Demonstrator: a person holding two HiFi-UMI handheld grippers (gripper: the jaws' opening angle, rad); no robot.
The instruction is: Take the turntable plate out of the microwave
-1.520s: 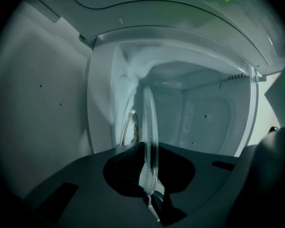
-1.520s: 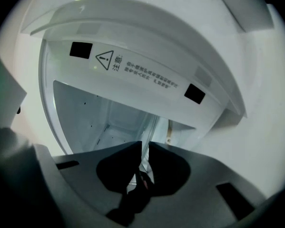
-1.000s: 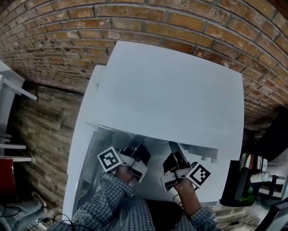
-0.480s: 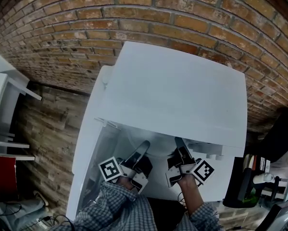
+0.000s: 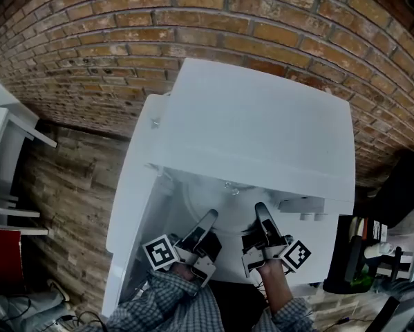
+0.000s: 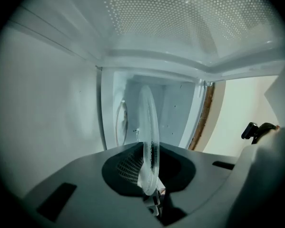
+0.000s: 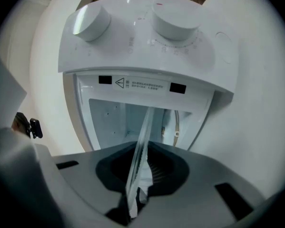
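The clear glass turntable plate [image 5: 224,198] sticks partly out of the white microwave [image 5: 255,123]; its back part is hidden under the microwave's top. My left gripper [image 5: 209,218] is shut on the plate's near rim at the left. In the left gripper view the plate [image 6: 148,137] stands edge-on between the jaws of the left gripper [image 6: 150,175]. My right gripper [image 5: 260,210] holds the rim at the right. Its jaws are closing, and in the right gripper view the plate [image 7: 141,146] runs edge-on between the pads of the right gripper [image 7: 135,189].
The microwave's door [image 5: 132,206] hangs open at the left. Two white knobs [image 7: 91,23] [image 7: 173,20] sit on the control panel, beside the cavity. A brick wall [image 5: 89,47] stands behind. A white shelf [image 5: 6,151] is at the left, dark clutter [image 5: 400,192] at the right.
Both grippers have drawn back toward me, lower in the head view. The plate's front now shows outside the microwave's mouth, where earlier it was hidden.
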